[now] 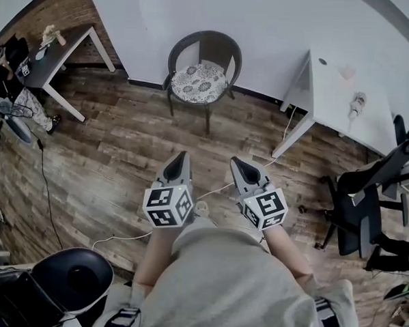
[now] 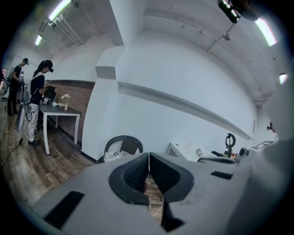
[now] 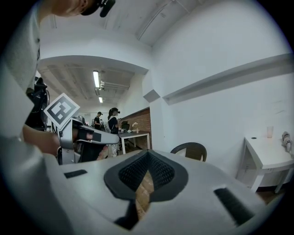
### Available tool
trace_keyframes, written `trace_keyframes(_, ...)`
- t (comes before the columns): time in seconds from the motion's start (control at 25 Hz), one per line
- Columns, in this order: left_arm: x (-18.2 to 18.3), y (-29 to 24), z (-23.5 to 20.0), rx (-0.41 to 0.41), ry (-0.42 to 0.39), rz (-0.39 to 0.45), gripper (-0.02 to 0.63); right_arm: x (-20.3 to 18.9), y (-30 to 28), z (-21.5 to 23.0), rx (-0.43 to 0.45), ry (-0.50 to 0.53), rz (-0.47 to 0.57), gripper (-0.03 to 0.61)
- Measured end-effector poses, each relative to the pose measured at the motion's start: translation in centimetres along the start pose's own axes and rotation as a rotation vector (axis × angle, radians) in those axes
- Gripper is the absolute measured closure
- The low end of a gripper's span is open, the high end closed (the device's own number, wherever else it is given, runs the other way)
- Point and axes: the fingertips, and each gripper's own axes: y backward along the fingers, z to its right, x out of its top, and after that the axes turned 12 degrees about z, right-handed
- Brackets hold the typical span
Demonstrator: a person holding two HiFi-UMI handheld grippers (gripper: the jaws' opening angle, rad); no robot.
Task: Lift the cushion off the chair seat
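Observation:
A dark round-backed chair (image 1: 205, 53) stands against the white wall, with a patterned cushion (image 1: 198, 82) lying on its seat. Both grippers are held low over the wood floor, well short of the chair and pointing toward it. My left gripper (image 1: 179, 158) is shut with nothing in it, and my right gripper (image 1: 240, 165) beside it is shut and empty too. In the left gripper view the chair (image 2: 123, 145) and cushion (image 2: 114, 156) show just left of the closed fingertips (image 2: 148, 161). The right gripper view has the chair (image 3: 189, 150) beyond the closed tips (image 3: 147, 155).
A white desk (image 1: 338, 98) stands right of the chair, and a black office chair (image 1: 366, 202) is further right. A grey table (image 1: 60, 49) is at the far left, where two people (image 2: 36, 92) stand. A white cable (image 1: 220, 189) runs across the floor. A black round seat (image 1: 72, 275) is at my lower left.

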Motion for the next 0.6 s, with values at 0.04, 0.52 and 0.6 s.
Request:
trace_keyframes(0.04,0.2,-1.1,-0.7,0.001,-0.001,-0.003,0.604,0.0,-1.2,0.5,-0.001,0.001,0.000,0.577)
trace_keyframes(0.52,2.2,-12.6,-9.6,-0.008,-0.003,-0.038,0.604,-0.8,-15.2,5.0,-0.020,0.017,-0.008,0.577)
trace_keyframes(0.6,2.3,-14.4,-10.7,-0.015,-0.005,-0.042,0.604,-1.2,-17.0,5.9,-0.029,0.015,-0.010,0.577)
